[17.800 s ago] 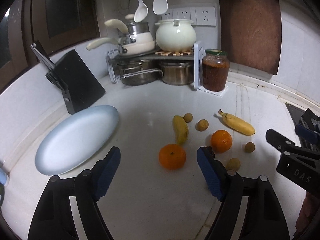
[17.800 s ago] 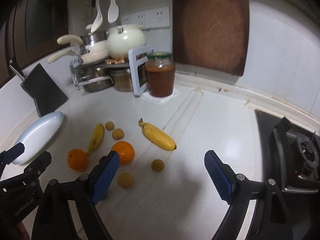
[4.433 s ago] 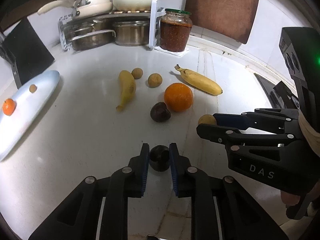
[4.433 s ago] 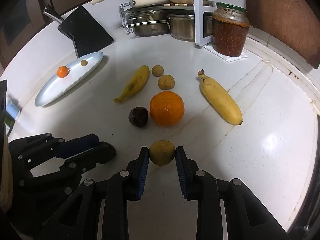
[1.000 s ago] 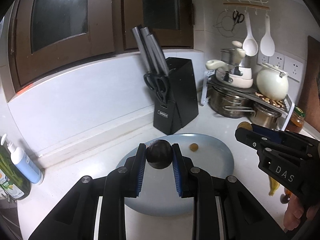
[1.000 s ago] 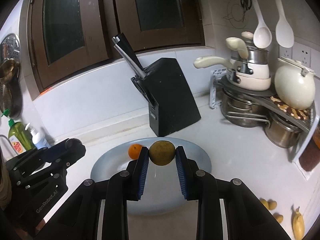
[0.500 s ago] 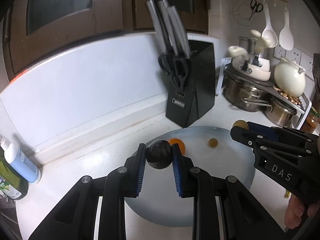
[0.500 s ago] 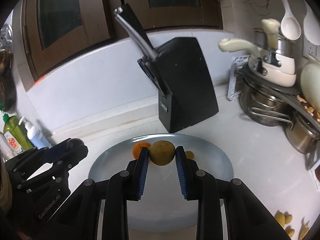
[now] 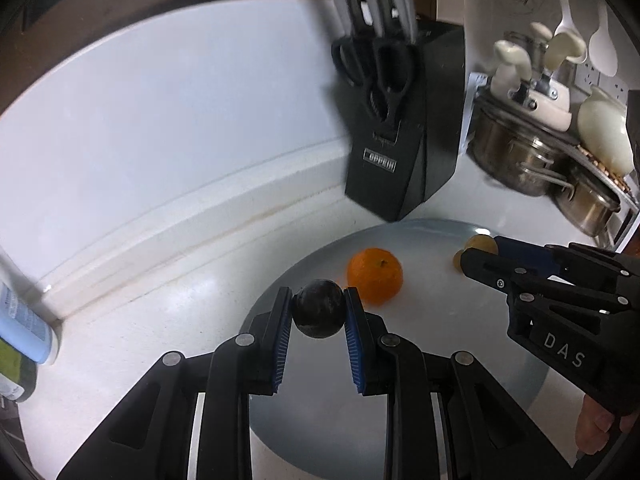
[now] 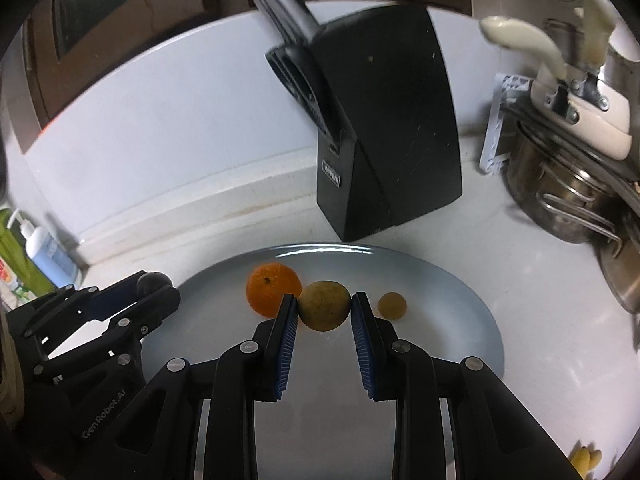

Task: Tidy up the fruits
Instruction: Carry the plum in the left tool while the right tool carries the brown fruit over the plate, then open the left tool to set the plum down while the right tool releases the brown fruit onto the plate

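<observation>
My left gripper is shut on a dark round fruit, held over the left part of the pale blue oval plate. An orange lies on the plate just beyond it. My right gripper is shut on a yellow-green round fruit above the plate. The orange sits to its left and a small tan fruit to its right. In the left wrist view the right gripper comes in from the right with its fruit.
A black knife block with scissors stands right behind the plate. Steel pots and a rack stand at the right. A soap bottle stands at the far left by the white wall ledge. Bananas show at the lower right edge.
Both grippers have come down and forward toward the plate with their fruits held. The plate, the orange and the knife block look larger and nearer.
</observation>
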Demonstrator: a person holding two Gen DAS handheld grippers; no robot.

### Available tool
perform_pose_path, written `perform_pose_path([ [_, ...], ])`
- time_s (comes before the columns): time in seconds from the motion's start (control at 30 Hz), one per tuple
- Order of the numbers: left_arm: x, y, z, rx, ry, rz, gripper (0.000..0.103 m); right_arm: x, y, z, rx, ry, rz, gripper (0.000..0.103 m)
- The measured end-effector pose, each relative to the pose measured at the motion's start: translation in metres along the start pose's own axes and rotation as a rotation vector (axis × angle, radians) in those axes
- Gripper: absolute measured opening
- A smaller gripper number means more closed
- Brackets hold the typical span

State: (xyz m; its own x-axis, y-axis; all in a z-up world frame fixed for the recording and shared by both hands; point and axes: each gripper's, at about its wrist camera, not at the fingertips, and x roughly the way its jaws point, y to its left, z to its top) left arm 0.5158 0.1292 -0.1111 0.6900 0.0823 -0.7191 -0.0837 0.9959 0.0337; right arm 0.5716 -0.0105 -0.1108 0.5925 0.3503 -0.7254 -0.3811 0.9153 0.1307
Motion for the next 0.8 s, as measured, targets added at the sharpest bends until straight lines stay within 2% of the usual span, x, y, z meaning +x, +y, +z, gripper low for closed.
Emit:
perform_pose_path([
  [0.43, 0.043, -0.001, -0.007, 0.008, 0.082, -0.017, 0.026, 0.041, -0.003, -0.004, -0.003, 0.096, -0.011, 0.029],
  [0.8, 0.059, -0.005, -0.01, 0.02, 0.124, -0.033, 0.026, 0.053, -0.005, -0.007, 0.002, 0.135, -0.004, 0.029],
])
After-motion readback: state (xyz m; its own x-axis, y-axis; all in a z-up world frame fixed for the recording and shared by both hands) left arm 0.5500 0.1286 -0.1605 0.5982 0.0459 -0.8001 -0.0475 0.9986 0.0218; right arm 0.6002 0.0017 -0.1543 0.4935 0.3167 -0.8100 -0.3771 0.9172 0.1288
